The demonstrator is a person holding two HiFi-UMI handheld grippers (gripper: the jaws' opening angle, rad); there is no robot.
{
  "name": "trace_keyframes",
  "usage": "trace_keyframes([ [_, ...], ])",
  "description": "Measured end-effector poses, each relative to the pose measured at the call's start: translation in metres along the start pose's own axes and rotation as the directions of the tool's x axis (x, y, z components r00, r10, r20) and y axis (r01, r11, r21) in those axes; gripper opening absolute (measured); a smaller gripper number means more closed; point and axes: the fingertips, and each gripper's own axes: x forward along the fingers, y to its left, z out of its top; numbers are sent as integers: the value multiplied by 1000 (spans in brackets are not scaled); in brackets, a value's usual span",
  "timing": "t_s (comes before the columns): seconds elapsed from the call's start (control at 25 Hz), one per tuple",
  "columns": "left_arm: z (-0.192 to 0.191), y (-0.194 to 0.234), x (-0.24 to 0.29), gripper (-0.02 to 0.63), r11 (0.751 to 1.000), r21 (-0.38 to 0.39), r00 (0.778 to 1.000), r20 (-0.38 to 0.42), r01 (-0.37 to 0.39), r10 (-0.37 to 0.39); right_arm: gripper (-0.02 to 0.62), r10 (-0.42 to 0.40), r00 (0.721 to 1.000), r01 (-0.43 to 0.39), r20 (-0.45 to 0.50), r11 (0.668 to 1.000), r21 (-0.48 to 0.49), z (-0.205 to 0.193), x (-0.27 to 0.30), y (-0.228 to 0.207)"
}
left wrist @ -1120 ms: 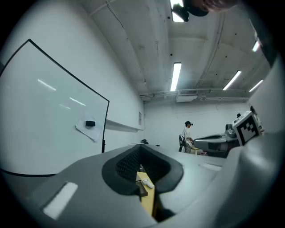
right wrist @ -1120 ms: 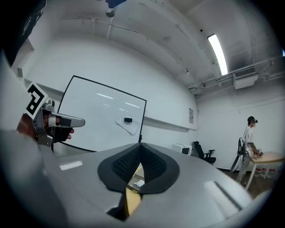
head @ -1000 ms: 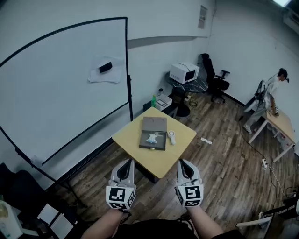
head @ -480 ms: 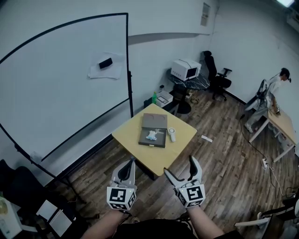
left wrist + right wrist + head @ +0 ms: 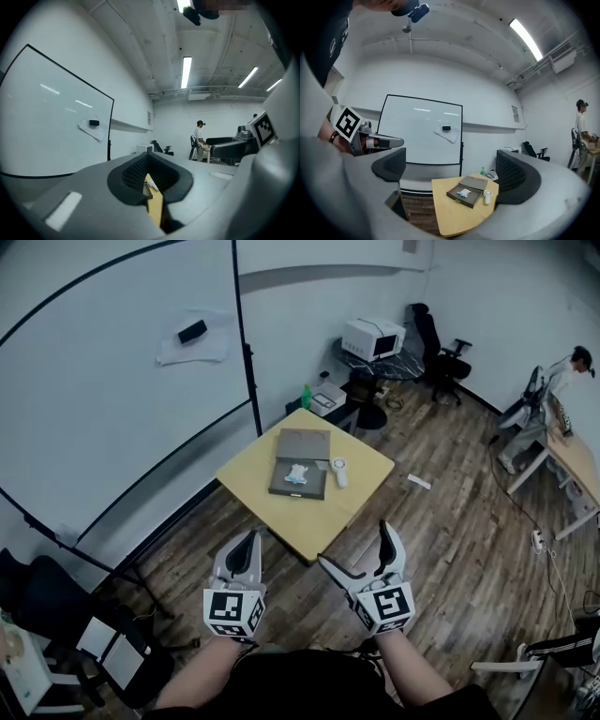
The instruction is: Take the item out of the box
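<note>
A large whiteboard [image 5: 112, 362] stood beside the square yellow desk [image 5: 302, 521]; a white microwave [image 5: 373, 337] sat near a black office chair [image 5: 427, 324].

Held low side by side, the left tool [image 5: 246, 556] looks closed, while the right tool [image 5: 354, 546] is opening its jaws, empty

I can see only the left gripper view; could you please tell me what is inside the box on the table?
Observer: A small white and blue item lies in the open box.
Operator: Thanks. Is the right claw ready?
Observer: The right claw is opening, with nothing between its jaws.
Operator: Are we over the table?
Observer: No, both it and the left claw hang over the wooden floor, short of the yellow table.
</note>
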Motion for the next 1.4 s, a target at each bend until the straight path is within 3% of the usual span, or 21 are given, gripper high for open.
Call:
trace_keyframes([
  [0.28, -23, -7, 20, 2, 1000, 18, 999, -49, -22, 23, 597, 14, 1000, -14, -3, 999, 33, -24, 12, -30],
  [0.56, -43, 30, 72, 2, 1000, 1, 998, -59, -29, 29, 597, 23, 999, -22, -25, 999, 47, -42, 72, -52],
  [0.88, -47, 101, 175, 2, 999, -47, 1000, -18, -10, 9, 597, 35, 995, -36, -93, 999, -3, -48, 189, -72],
  [1.4, -64, 228, 343, 2, 995, -63, 996, -49, 76, -79, 597, -3, 968, 12, -251, 999, 35, -75, 381, -115],
])
